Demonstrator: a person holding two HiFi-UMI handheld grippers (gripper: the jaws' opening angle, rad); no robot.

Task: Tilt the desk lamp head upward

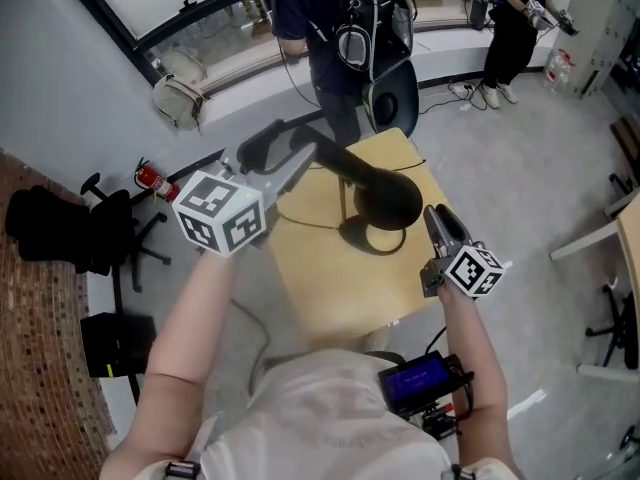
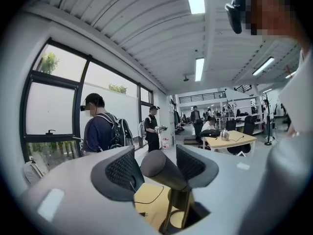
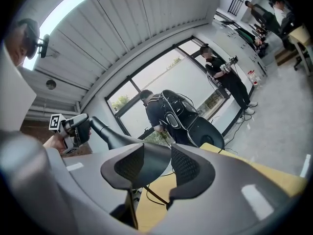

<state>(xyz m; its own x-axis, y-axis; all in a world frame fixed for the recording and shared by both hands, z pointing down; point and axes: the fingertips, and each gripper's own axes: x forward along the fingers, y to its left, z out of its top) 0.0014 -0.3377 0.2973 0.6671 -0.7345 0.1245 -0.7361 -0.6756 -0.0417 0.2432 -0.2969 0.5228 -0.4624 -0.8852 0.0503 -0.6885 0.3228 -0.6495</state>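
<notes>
A black desk lamp stands on a small yellow table, its wide head over the round base and its slim neck rising to the upper left. My left gripper is open around the neck's rounded end, with a little space on both sides. My right gripper is at the head's right side, also open. In the right gripper view the lamp head runs across behind and between the jaws, and the pads do not press on it. The left gripper shows there at the neck's far end.
A person with a backpack and a black chair stand just beyond the table's far edge. Another person is at the back right. A thin cable lies on the table. A black office chair is on the left.
</notes>
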